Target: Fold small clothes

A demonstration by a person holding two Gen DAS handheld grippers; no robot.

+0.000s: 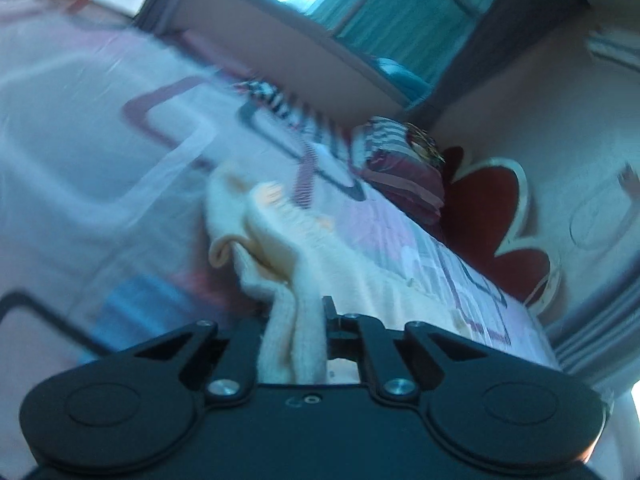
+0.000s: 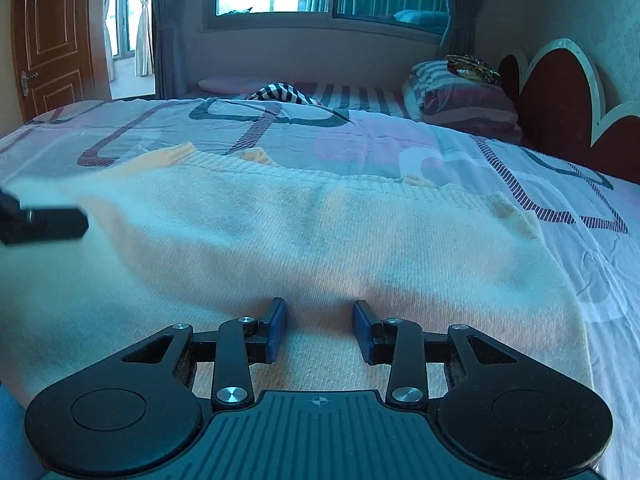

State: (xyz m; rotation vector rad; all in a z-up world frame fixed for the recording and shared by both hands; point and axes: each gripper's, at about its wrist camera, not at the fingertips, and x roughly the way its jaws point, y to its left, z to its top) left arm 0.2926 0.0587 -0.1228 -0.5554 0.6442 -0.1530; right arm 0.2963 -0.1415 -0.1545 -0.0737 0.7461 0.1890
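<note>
- Left claw (image 1: 298, 320): clamped on a bunched fold of the cream knitted sweater (image 1: 276, 240), which rises from between the black fingers toward 11 o'clock; the left wrist view is tilted and motion-blurred, so finer detail cannot be read.
- Right claw (image 2: 320, 330): jaws apart, with the blue pads (image 2: 277, 330) resting on or just above the knit near its 6 o'clock edge; nothing lies between them.
- Task item: one cream sweater (image 2: 300, 240) lies spread flat across the patterned bedsheet (image 2: 440, 152) in the right wrist view, with its ribbed edge toward 12 o'clock and a frayed corner at about 2 o'clock.
- The black tip of the left claw (image 2: 52, 220) enters at 9 o'clock, at the sweater's side.
- Step in hand, as judged: a side portion is being lifted for folding across the body.
- To do this well, the lifted edge should travel low and level across the sweater, while the right claw pins the near hem so the flat layer does not drag or wrinkle; release should follow only once the edges align.
- Count: one sweater, two claws, one bed.
- Also counted: one striped pillow (image 2: 460, 92) at 1 o'clock, one black-and-white striped cloth (image 2: 280, 94) at 12 o'clock, one red scalloped headboard (image 2: 560, 96) at 2 o'clock, and one brown panelled door (image 2: 52, 40) at 10 o'clock.
</note>
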